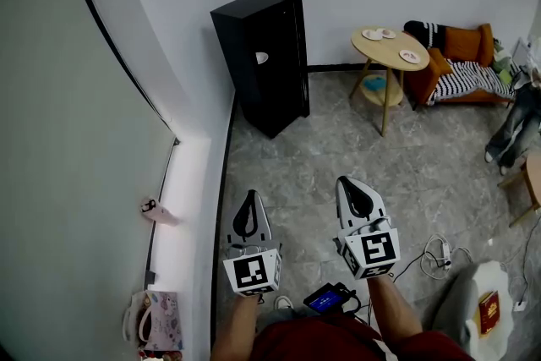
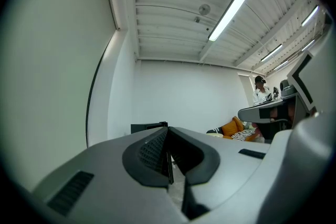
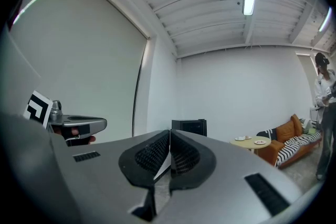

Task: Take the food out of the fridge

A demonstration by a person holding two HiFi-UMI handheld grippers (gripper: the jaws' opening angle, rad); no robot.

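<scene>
Well ahead: upright fridge (image 1: 262, 63) is seen | left gripper (image 1: 249, 199) is aligned nearer than right gripper (image 1: 348, 186) | both are closed, empty.

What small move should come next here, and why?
Probably step toward the black fridge: it stands well ahead, out of reach of both grippers. The left gripper and right gripper are shut and empty.

The left gripper (image 1: 248, 207) and the right gripper (image 1: 355, 194) are held out in front of the person, side by side but apart, both pointing level and away from the body. Each has its jaws pressed together with nothing between them. The left forearm (image 1: 239, 327) and the right forearm (image 1: 394, 310) reach up from the lower edge of the head view to the grippers.
</scene>
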